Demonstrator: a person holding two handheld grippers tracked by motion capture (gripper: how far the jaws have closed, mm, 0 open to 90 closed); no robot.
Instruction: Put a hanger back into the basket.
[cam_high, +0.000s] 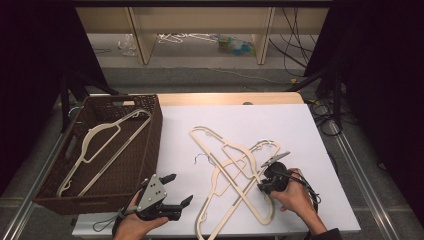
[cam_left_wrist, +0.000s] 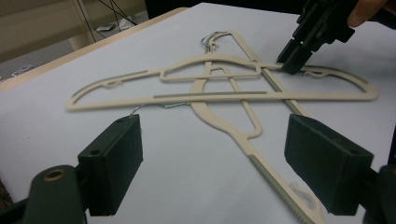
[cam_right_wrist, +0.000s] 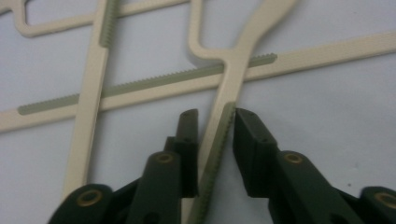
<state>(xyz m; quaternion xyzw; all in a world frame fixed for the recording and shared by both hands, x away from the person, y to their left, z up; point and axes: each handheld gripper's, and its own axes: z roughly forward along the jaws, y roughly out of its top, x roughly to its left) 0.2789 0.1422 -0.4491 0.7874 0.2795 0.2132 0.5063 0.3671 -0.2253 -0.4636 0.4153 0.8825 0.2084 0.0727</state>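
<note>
At the left of the table (cam_high: 300, 125) sat a brown woven basket (cam_high: 150, 145) with one cream hanger (cam_high: 107, 145) lying inside it. Just beside the basket's near corner the left gripper (cam_high: 175, 192) hovered above the white sheet, its jaws wide apart and holding nothing.

Toward the middle lay a heap of hangers (cam_high: 235, 175), crossed over one another, flat and cream-coloured, with ribbed grey strips along their bars and thin wire hooks.

At the right, the right gripper (cam_right_wrist: 215, 140) was down on the heap, its jaws narrow around one ribbed bar (cam_right_wrist: 219, 135) and seemingly just closing on it. The step looked like lifting one hanger free. Gripping squarely across the bar and raising it slowly should keep the crossed ones from snagging and dragging along.
</note>
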